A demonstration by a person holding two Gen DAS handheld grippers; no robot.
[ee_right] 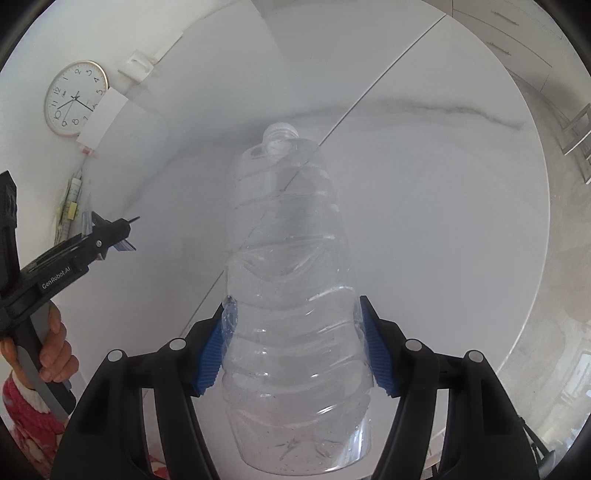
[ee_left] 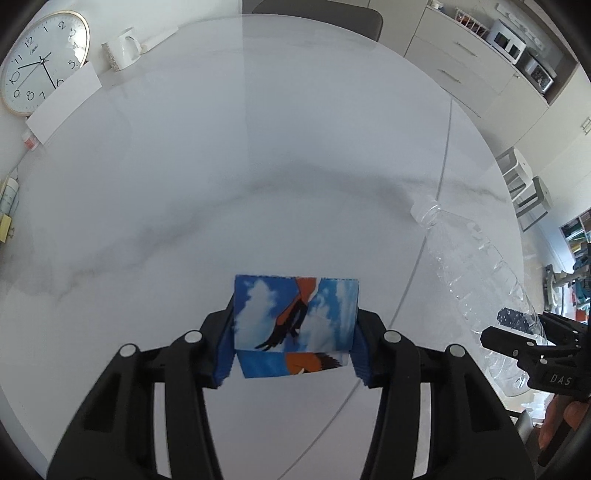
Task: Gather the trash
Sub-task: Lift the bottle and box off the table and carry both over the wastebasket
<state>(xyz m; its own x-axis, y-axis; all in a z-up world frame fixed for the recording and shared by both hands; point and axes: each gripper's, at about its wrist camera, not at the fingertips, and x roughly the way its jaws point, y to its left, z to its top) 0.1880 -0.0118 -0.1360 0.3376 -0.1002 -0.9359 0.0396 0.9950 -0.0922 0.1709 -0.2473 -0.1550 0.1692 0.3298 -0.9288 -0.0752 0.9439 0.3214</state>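
Observation:
My left gripper (ee_left: 295, 345) is shut on a small blue carton (ee_left: 295, 314) printed with clouds and a brown bird, held above the white marble table (ee_left: 221, 177). My right gripper (ee_right: 293, 343) is shut on a clear empty plastic bottle (ee_right: 291, 266), neck pointing away from me, also above the table. In the left wrist view the bottle (ee_left: 476, 266) and the right gripper (ee_left: 517, 336) show at the right. In the right wrist view the left gripper (ee_right: 110, 236) shows at the left, held by a hand.
A round wall clock (ee_left: 40, 62), a white card (ee_left: 62, 103) and a white mug (ee_left: 127, 46) stand at the table's far left. A dark chair (ee_left: 317, 14) is behind the table. Cabinets with a microwave (ee_left: 508, 40) are at the back right, stools (ee_left: 524, 184) at the right.

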